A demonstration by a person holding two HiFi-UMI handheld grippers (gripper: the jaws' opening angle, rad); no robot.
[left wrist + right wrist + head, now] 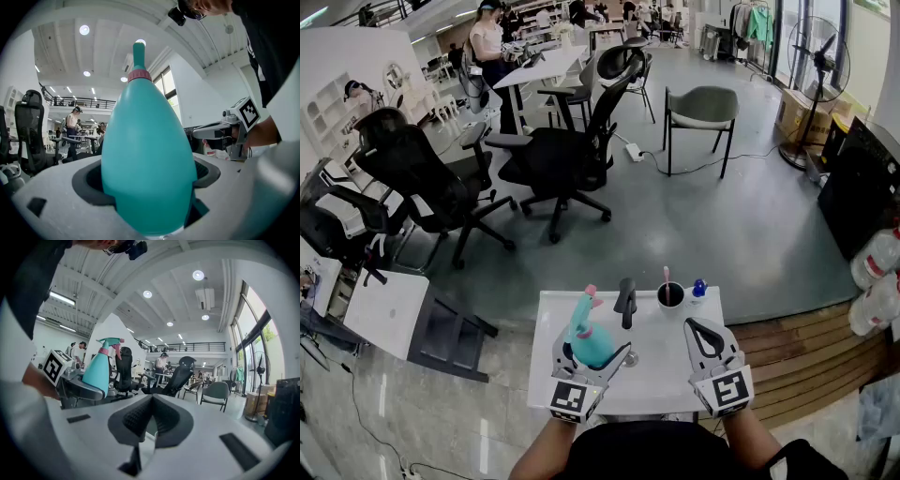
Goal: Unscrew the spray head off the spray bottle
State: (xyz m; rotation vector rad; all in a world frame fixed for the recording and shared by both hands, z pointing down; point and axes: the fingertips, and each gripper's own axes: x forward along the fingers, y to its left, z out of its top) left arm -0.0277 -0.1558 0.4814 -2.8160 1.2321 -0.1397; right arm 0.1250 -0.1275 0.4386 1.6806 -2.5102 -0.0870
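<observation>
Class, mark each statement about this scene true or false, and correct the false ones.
1. The left gripper grips the teal spray bottle. True.
2. The right gripper has its jaws wide apart. False: they are together, with nothing between them.
3. The spray head lies on the white table. False: it sits on the bottle.
4. A black cup stands on the table. True.

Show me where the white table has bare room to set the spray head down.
Bare: the table middle, between the spray bottle and the right gripper, near side of the cup. Also the far left corner. Crowded: the back edge round the cup.
</observation>
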